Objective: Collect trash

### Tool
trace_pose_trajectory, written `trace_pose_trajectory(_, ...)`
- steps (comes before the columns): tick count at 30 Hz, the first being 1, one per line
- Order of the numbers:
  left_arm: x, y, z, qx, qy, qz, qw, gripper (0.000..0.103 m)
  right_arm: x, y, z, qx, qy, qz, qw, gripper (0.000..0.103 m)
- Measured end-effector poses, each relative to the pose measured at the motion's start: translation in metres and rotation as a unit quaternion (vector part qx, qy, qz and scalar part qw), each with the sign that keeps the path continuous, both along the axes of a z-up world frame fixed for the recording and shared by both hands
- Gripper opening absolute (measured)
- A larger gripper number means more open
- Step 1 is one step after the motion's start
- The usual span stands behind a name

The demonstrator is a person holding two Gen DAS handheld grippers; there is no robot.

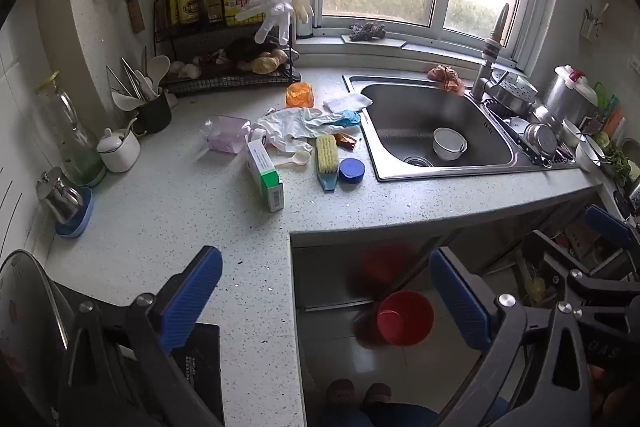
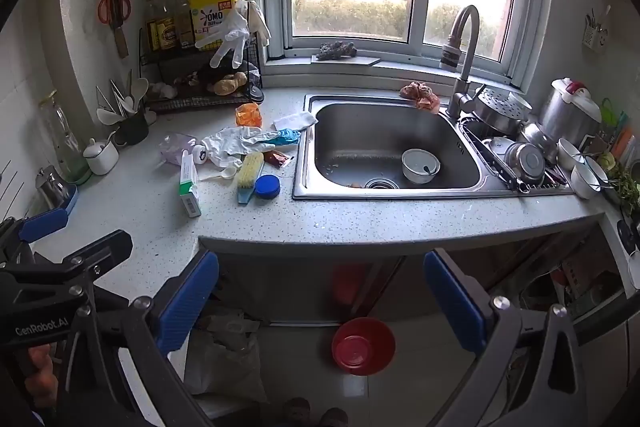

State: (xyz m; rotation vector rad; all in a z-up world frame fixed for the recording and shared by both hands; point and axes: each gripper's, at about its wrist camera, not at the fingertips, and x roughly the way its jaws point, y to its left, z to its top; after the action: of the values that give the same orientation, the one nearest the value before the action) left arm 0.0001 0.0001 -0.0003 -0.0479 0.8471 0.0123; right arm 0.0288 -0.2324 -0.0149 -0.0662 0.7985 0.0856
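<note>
- Trash lies in a loose cluster on the counter left of the sink: crumpled disposable gloves, a brown wrapper, a crushed clear plastic bag, an orange crumpled packet and a green-and-white carton.
- Mixed in are things that look like keepers: a scrub brush, a blue lid and a white plastic spoon.
- The left gripper is spread wide and holds nothing, hanging over the counter's near edge, well short of the litter.
- The right gripper is likewise fully released and empty, beside the left one, in front of the sink.
- Nothing appears collected yet, so this reads as the opening step: choosing a first piece.
- A red basin sits on the floor below; whether it is the bin I cannot tell.
- Next move calls for reaching forward to the cluster and pinching a soft item, likely the gloves, without dragging the brush or spoon.
</note>
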Motion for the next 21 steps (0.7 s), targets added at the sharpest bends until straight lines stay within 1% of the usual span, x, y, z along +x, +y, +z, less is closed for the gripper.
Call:
trace_pose_trajectory(2, -0.001, -0.002, 0.0, 0.001, 0.002, 0.001, 1.0, 0.103, 0.001, -0.001, -0.001, 0.004, 0.005, 0.003, 1.0, 0.103)
trace_pose_trajectory(4, -0.001, -0.006, -0.002, 0.01, 0.005, 0.001, 0.9999, 0.103, 0.004, -0.002, -0.002, 0.002, 0.012, 0.002, 1.0, 0.103)
trace_pose_trajectory(5, -0.004, 0.002, -0.002, -0.003, 0.0, -0.003, 1.0, 0.103, 0.006, -0.002, -0.003, 0.001, 0.013, 0.002, 1.0, 0.103)
trace_pose_trajectory(6, -0.005, 0.003, -0.002, -0.001, 0.0, -0.004, 1.0, 0.103, 0.004, -0.003, -0.004, 0.0, 0.007, 0.002, 1.0, 0.103)
trace_pose_trajectory(7, 0.0, 0.003, -0.002, 0.005, 0.009, -0.006, 0.9999, 0.103, 0.0, 0.0, -0.008, -0.003, -0.004, 0.001, 1.0, 0.103)
trace_pose_trajectory(9, 0.0, -0.002, -0.004, 0.01, 0.011, -0.004, 0.9999, 0.103, -0.005, 0.004, -0.006, -0.007, -0.008, 0.001, 1.0, 0.103)
trace_pose_trajectory(13, -0.002, 0.001, -0.005, 0.007, 0.006, -0.007, 0.9999, 0.103, -0.002, 0.004, -0.004, -0.006, -0.001, 0.004, 1.0, 0.103)
trace_pose_trajectory(21, -0.002, 0.001, -0.007, 0.007, 0.009, -0.009, 0.9999, 0.103, -0.001, 0.003, -0.006, -0.004, 0.003, 0.005, 1.0, 0.103)
